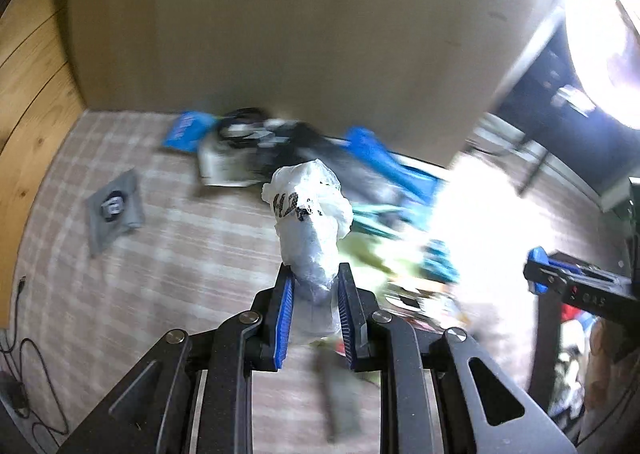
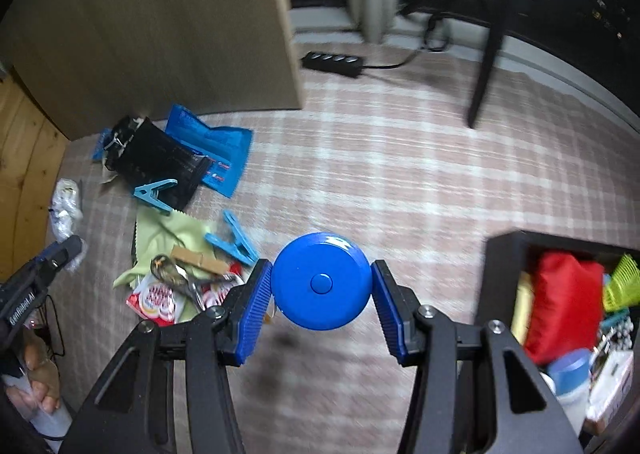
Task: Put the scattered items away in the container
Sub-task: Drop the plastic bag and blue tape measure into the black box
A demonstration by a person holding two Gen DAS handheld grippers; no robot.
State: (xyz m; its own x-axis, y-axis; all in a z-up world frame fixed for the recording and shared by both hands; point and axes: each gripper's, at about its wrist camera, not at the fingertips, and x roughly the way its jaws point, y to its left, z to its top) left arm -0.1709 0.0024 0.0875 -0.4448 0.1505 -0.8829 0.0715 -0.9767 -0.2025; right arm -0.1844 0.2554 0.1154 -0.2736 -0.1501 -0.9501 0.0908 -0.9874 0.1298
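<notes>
Blue clothespins (image 2: 233,239) number two; each tongs grips one item.

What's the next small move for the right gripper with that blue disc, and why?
Probably swing the right gripper rightward over the dark container and release there. Its pads already clamp the blue disc above the carpet, and the container sits open to its right, already holding a red pouch. The left gripper holds a white plastic bag, so it could follow.
</notes>
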